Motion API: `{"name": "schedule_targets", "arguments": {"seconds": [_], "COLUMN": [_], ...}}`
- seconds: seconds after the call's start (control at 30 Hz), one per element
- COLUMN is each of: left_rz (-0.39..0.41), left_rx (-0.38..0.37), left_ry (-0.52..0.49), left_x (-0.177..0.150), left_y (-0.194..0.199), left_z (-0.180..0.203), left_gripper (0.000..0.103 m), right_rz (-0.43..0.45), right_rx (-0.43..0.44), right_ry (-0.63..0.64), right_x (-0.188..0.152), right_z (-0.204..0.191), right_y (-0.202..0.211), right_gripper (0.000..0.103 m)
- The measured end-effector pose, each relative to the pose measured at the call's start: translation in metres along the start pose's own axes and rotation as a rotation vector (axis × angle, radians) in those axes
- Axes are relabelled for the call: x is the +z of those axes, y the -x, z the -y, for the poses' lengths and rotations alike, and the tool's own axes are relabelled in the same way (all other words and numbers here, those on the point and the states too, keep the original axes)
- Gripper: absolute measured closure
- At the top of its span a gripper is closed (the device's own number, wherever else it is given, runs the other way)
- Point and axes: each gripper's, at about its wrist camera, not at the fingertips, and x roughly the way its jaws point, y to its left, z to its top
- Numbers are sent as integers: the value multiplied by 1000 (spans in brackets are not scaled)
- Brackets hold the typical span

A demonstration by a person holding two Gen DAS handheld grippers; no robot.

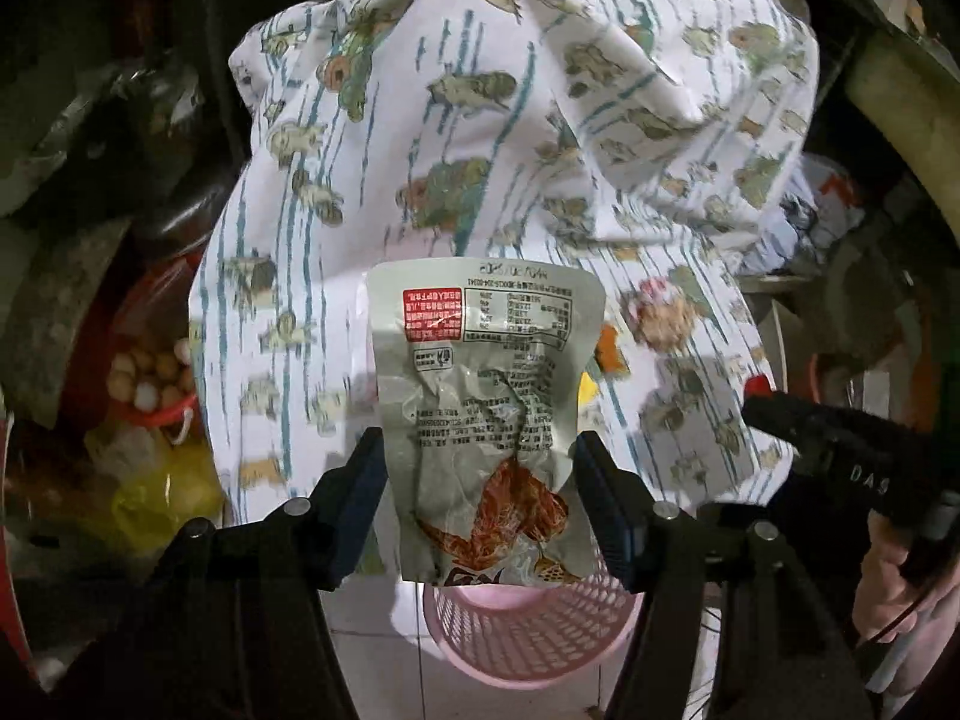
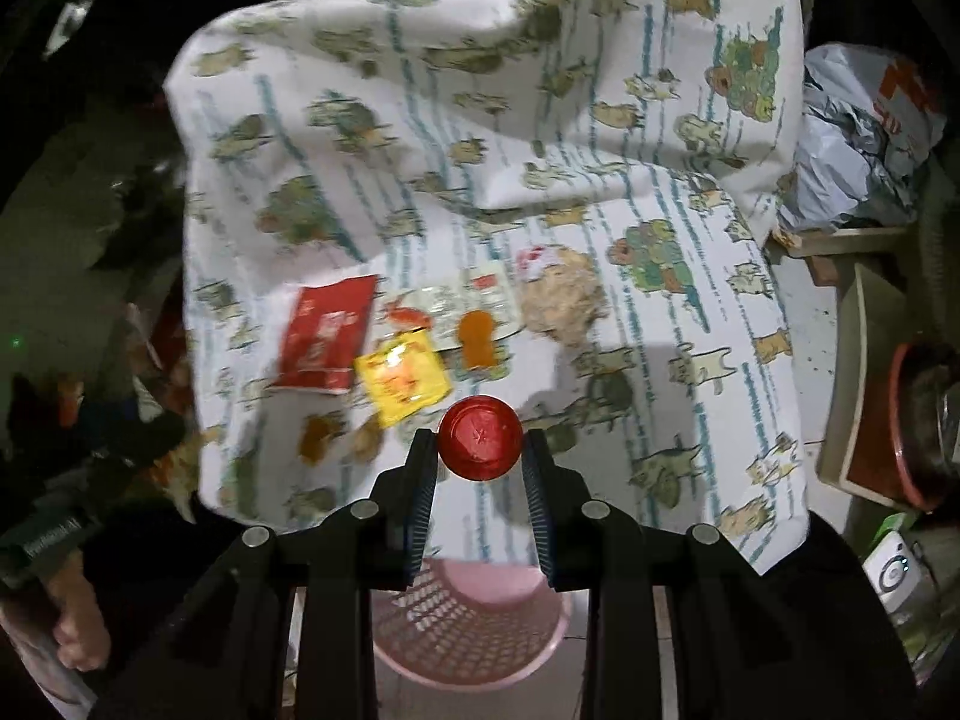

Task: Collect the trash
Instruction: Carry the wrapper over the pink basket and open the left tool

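Note:
In the left wrist view my left gripper has its jaws apart, with a crumpled grey snack wrapper between them above the pink mesh basket; the wrapper looks loose, not pinched. In the right wrist view my right gripper is shut on a red bottle cap, held above the pink basket. On the cartoon-print cloth lie a red packet, a yellow sachet, a clear wrapper, orange scraps and a crumpled tissue wad.
The right gripper's body shows at the right of the left wrist view. A red bucket with round balls and yellow bags stand left of the table. A grey plastic bag and wooden trays are at the right.

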Motion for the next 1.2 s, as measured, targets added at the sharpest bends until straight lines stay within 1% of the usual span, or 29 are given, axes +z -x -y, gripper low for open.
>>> {"name": "schedule_targets", "arguments": {"seconds": [0.1,0.2,0.3,0.4,0.5,0.67,0.77,0.83,0.87,0.97,1.1,1.13,1.2], "left_rz": [-72,-164,-266,-339,-411,-475,-493,-499,-507,-522,-529,-525,-520], "left_rx": [-56,-90,-123,-114,-91,-36,-5,24,26,19,7,9,19], "left_ry": [20,24,37,32,-19,-52,-71,-87,-91,-98,-65,-52,-48], "left_x": [-26,-49,-70,-90,-110,-128,-140,-147,-152,-161,-163,-162,-160], "left_y": [-6,-19,-40,-59,-79,-113,-137,-151,-158,-174,-185,-186,-189], "left_z": [5,12,19,26,33,42,49,55,56,58,54,53,51], "left_gripper": [42,42,42,41,41,41,41,41,41,41,40,39,34], "right_rz": [6,-24,-68,-135,-176,-237,-238,-246,-252,-273,-344,-352,-365], "right_rx": [32,97,136,176,182,127,51,64,73,77,121,124,116], "right_ry": [22,20,-8,-47,-74,-72,-52,-54,-63,-88,-130,-134,-127], "right_x": [-12,-24,-36,-47,-58,-68,-71,-72,-72,-74,-80,-81,-83], "right_z": [-12,-19,-18,-15,-10,-3,-3,-1,1,8,17,18,19], "right_y": [8,7,-1,-14,-26,-52,-64,-70,-73,-82,-100,-103,-110], "right_gripper": [72,72,72,72,72,72,72,72,72,72,72,72,72]}}
